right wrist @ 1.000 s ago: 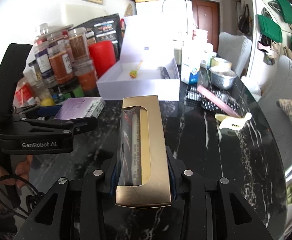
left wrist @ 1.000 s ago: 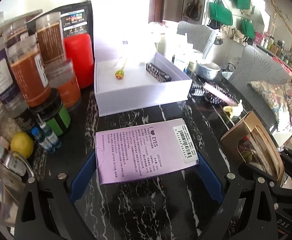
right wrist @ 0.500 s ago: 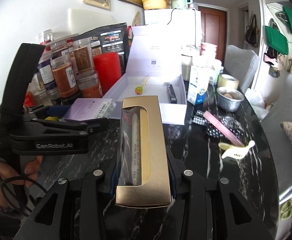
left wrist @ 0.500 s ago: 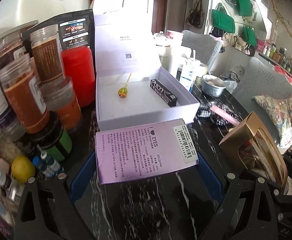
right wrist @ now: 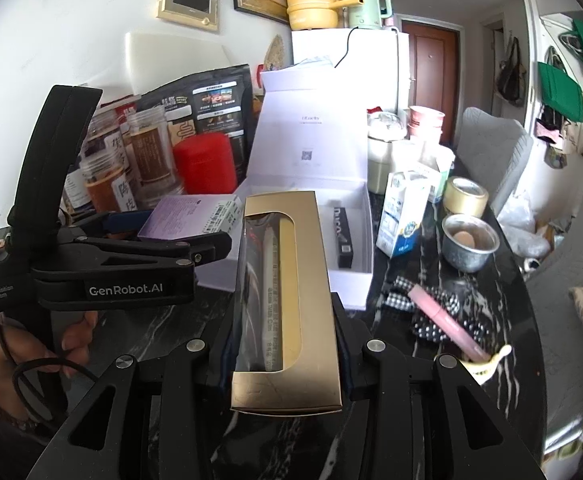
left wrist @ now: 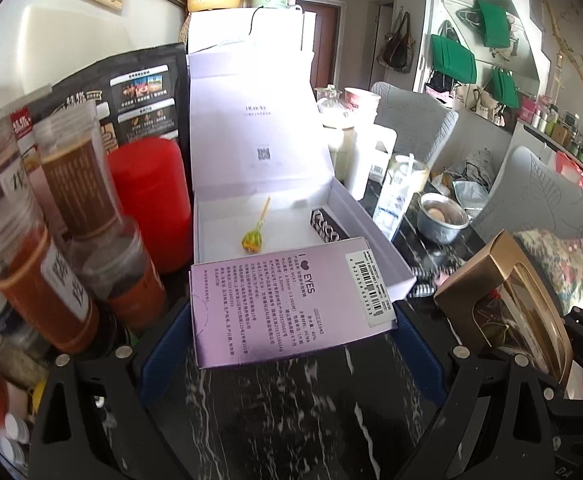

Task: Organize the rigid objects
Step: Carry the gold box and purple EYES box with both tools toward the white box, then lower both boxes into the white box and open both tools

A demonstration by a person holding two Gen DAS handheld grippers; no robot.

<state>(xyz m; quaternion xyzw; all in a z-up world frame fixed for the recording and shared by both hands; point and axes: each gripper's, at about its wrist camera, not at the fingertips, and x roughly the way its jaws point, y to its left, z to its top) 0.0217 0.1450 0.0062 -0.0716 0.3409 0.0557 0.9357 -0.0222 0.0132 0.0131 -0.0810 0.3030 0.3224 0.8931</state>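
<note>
So both hands are lifting and carrying their boxes toward the big white cardboard gift box with its lid standing open; compared to a second ago it's sitting a lot closer and bigger in both views, and the black marble table is dropping away underneath. The long gold cardboard box with a clear window is sitting clamped lengthwise in the right gripper, its far end now overlapping the gift box's front wall. The flat purple printed box is being pinched between the blue pads of the left gripper, front edge reaching over the gift box rim. Inside are lying a small black box and a tiny lollipop, same spots as before
</note>
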